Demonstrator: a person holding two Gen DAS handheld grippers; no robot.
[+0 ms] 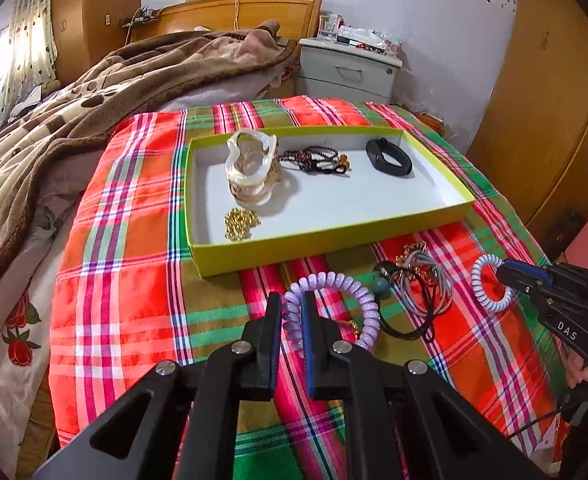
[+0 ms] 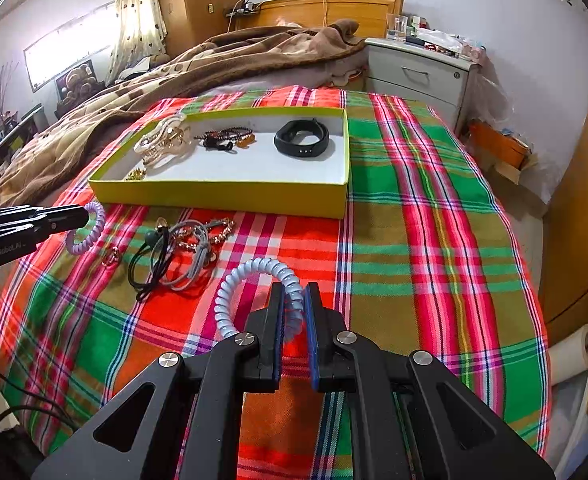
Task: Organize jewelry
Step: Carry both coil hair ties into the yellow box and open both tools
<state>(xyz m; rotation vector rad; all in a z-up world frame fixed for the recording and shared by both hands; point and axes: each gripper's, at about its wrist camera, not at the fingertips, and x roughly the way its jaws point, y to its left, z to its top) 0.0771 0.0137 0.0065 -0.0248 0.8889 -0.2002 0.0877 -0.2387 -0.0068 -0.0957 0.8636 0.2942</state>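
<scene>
Purple coil tie point(image 1: 335, 300) pinched in my left gripper point(image 1: 292, 312), blue coil point(image 2: 254, 280) in my right gripper point(image 2: 294, 304); the tray point(image 1: 333, 246) lies just above both.

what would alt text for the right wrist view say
The right gripper is shut on a pale blue spiral hair tie above a bright plaid cloth. Behind it, a yellow-green tray holds a black wristband and bracelets; loose hair ties lie in front. At left, the left gripper holds a lilac spiral hair tie.
</scene>
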